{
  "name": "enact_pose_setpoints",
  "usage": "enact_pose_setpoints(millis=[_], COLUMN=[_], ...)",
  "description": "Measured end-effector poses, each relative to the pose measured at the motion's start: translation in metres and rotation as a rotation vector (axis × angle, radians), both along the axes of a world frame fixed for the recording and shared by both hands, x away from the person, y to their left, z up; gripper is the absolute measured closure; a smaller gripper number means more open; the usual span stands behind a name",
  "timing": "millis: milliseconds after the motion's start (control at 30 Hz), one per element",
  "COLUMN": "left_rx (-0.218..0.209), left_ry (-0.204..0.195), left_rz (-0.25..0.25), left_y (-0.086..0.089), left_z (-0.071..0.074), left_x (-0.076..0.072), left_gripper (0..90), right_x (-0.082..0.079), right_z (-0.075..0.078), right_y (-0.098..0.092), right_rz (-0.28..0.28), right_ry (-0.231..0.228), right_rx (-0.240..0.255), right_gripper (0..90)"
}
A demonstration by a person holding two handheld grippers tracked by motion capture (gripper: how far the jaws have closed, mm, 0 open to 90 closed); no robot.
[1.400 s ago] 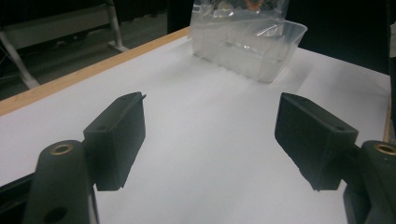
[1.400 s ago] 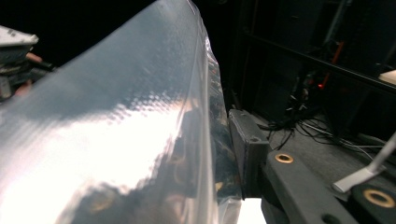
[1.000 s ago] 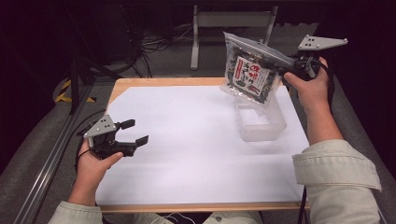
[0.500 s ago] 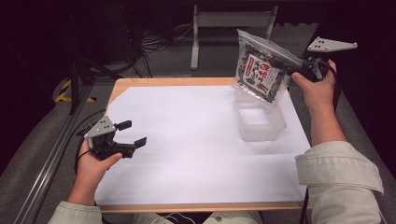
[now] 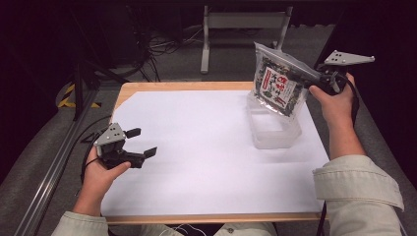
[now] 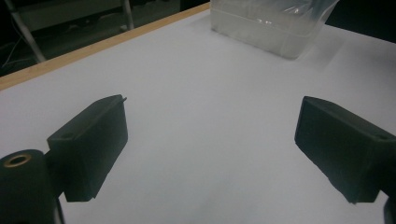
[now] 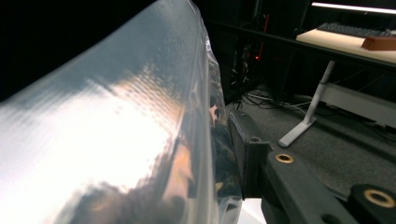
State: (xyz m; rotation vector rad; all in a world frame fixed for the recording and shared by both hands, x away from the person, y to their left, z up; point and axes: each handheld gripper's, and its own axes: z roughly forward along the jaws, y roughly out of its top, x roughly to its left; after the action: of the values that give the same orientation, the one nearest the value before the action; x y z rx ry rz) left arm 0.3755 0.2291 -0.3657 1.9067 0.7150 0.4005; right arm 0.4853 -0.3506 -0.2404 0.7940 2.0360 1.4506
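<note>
My right gripper is shut on the top edge of a clear snack bag with a red-and-white label, holding it in the air at the table's far right. The bag's lower end hangs just above a clear plastic container standing on the white sheet. In the right gripper view the glossy bag is pinched beside the black finger. My left gripper rests low at the table's left; its jaws have just been opening and stand wide with nothing between them. Ahead of the left gripper stands the container.
A white sheet covers the wooden table. A metal stand and cables lie on the floor behind it. An aluminium rail runs along the left side.
The right gripper has carried the bag to the right and down, over the container, and the bag now hangs more upright. The left gripper's jaws have spread a little wider.
</note>
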Motion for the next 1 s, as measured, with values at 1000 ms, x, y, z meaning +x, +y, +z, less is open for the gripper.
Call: enact_pose_setpoints(millis=[1000], left_rx=[-0.009], left_ry=[0.020], left_rz=[0.007], left_y=[0.006], left_z=[-0.005], left_x=[0.001], left_gripper=[10.0], right_x=[0.009], right_z=[-0.063], right_y=[-0.011], right_rz=[-0.041], right_ry=[0.146], right_rx=[0.060], right_gripper=[75.0])
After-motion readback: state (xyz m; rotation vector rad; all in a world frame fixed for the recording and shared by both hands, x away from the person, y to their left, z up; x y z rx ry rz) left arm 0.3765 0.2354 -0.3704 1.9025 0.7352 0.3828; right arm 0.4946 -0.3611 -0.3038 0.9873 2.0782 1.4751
